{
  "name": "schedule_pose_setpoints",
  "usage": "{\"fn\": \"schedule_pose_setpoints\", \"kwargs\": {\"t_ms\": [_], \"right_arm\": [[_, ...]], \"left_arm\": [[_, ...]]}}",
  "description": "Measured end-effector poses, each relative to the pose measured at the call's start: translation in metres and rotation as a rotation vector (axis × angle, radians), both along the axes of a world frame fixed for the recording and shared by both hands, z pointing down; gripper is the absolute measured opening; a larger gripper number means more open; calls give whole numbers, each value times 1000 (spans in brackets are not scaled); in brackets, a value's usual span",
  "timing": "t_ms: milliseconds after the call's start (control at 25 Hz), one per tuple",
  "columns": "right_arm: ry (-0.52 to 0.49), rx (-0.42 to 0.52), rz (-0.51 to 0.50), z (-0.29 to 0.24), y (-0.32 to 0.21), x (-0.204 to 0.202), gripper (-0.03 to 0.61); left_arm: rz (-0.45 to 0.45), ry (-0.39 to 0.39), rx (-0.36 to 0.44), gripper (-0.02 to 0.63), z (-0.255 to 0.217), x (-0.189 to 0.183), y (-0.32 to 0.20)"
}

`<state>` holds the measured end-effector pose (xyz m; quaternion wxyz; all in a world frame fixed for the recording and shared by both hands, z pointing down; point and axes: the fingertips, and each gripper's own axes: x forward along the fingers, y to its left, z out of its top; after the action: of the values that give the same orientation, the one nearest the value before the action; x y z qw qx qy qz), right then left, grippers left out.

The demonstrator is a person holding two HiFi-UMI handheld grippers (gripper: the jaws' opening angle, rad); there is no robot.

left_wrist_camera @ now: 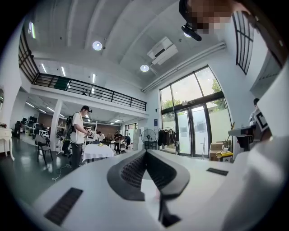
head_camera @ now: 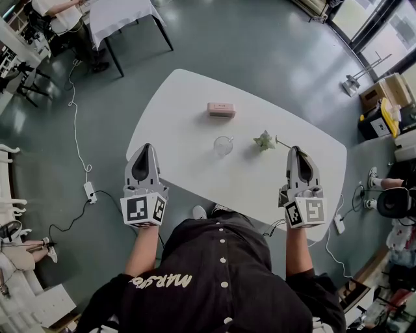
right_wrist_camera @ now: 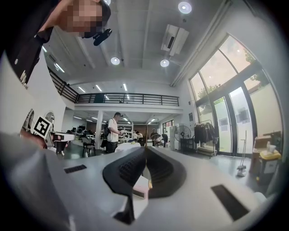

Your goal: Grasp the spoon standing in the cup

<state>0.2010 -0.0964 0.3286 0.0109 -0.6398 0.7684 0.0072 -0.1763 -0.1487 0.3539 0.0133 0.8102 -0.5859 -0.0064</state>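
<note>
A clear glass cup [head_camera: 223, 146] stands near the middle of the white table [head_camera: 188, 149]. I cannot make out a spoon in it. Just right of the cup lies a small pale flower-shaped thing [head_camera: 264, 140] with a thin stem. My left gripper [head_camera: 145, 149] hovers over the table's near left edge, shut and empty. Over the near right edge, right of the flower thing, my right gripper [head_camera: 297, 150] is likewise shut and empty. In the left gripper view the left gripper [left_wrist_camera: 145, 151] shows its tips meeting; in the right gripper view the right gripper [right_wrist_camera: 145, 148] does too. Both views look out across the room.
A pink box [head_camera: 221, 109] lies on the table beyond the cup. A power strip [head_camera: 90, 191] with its cable lies on the floor at left. A cloth-covered table [head_camera: 120, 16] stands at the back left, and cardboard boxes [head_camera: 385, 91] at right. A person [left_wrist_camera: 77, 135] stands far off.
</note>
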Motion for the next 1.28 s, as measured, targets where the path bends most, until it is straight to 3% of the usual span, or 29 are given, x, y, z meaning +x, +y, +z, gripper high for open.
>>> {"fn": "schedule_pose_setpoints", "kwargs": {"t_ms": [1280], "right_arm": [[50, 6, -32, 1, -5, -11, 8]], "left_arm": [[4, 6, 3, 9, -3, 8, 2]]}}
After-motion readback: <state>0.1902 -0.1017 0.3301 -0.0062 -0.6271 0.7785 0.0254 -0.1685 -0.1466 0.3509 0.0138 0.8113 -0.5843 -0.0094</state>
